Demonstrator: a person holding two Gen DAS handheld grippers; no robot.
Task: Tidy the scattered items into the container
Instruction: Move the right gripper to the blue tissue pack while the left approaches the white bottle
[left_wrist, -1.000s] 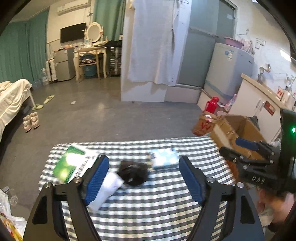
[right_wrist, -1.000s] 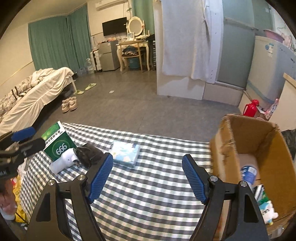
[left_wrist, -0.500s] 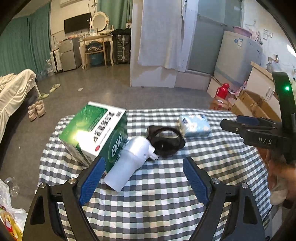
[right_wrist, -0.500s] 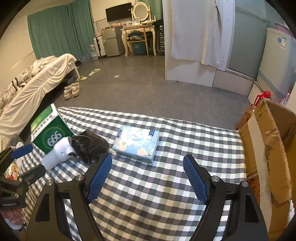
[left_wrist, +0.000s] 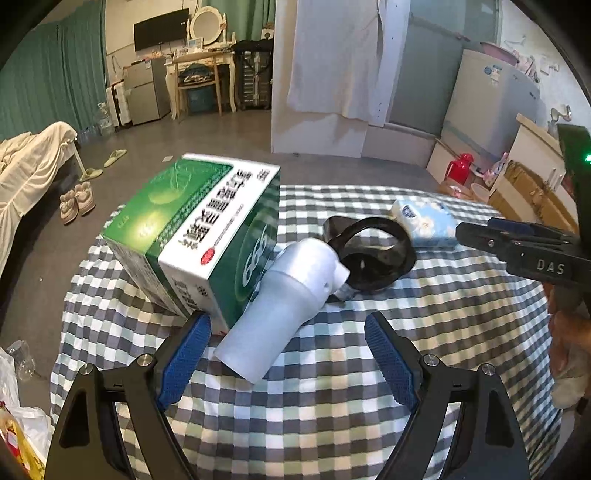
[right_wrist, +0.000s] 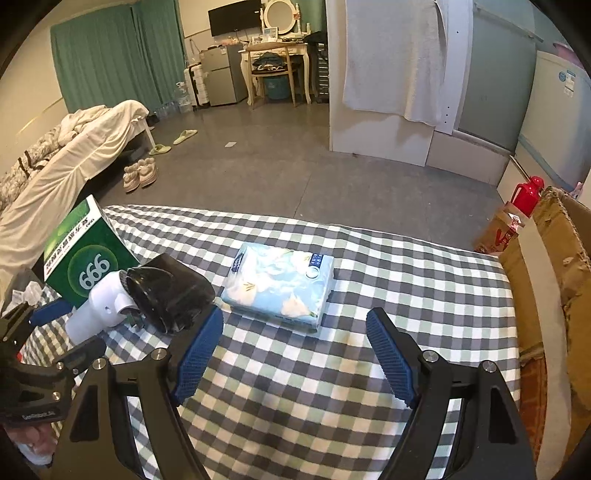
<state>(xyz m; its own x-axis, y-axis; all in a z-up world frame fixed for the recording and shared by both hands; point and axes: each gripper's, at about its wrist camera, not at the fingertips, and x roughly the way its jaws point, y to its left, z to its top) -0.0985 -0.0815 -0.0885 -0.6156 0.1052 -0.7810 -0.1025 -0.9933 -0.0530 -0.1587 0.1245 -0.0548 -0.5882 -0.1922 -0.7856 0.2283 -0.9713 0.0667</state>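
Observation:
On the checked tablecloth (left_wrist: 332, 406) lie a green-and-white carton (left_wrist: 199, 229), a white hair dryer (left_wrist: 288, 302) with a black nozzle (left_wrist: 369, 254), and a blue tissue pack (left_wrist: 424, 221). My left gripper (left_wrist: 286, 325) is open, low over the dryer's handle end, which shows between its fingers without touching them. My right gripper (right_wrist: 295, 317) is open just in front of the tissue pack (right_wrist: 280, 288), with nothing between the pads. The brown cardboard box (right_wrist: 554, 258) stands at the table's right end. The dryer (right_wrist: 107, 306) and carton (right_wrist: 85, 254) sit at the left.
A bed (right_wrist: 74, 155) and shoes (right_wrist: 140, 177) are on the floor side to the left. A red flask (right_wrist: 528, 195) stands beyond the cardboard box. Plastic bags (left_wrist: 18, 424) lie below the table's left edge. A hand (left_wrist: 569, 354) holds the right gripper.
Both grippers have sunk toward the table and come closer to the items. The dryer now fills the left view and the tissue pack sits nearer the right fingers. Nothing was gripped.

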